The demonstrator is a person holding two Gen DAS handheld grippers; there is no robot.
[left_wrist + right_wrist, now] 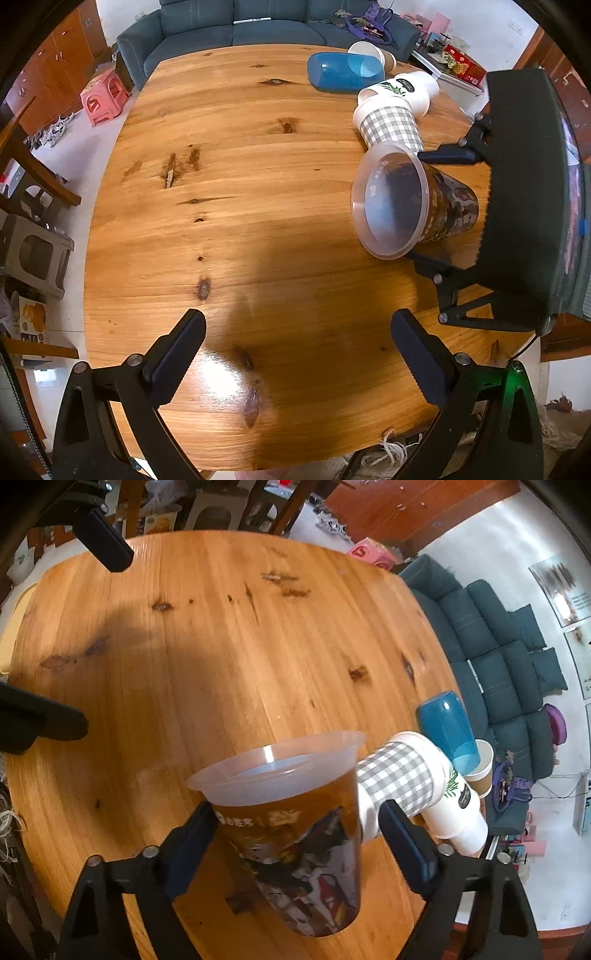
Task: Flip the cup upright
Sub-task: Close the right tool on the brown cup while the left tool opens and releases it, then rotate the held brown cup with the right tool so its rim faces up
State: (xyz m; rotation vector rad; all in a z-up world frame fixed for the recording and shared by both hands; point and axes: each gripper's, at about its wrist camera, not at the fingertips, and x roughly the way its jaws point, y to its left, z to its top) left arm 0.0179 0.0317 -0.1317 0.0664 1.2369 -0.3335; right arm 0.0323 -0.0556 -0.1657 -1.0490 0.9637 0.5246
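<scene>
A clear plastic cup with a dark printed sleeve [413, 201] lies tilted on its side above the round wooden table [236, 184], mouth toward the left. My right gripper [295, 823] is shut on this cup [295, 834], one finger on each side of its body below the rim. In the left wrist view the right gripper [421, 206] reaches in from the right. My left gripper [297, 354] is open and empty over the table's near part, well left of the cup.
Several other cups lie on their sides at the table's far right: a grey checked paper cup [388, 123], a white cup with a leaf print [402, 90], a blue plastic cup [343, 72] and a brown paper cup [373, 53]. A blue sofa [258, 26] stands behind the table.
</scene>
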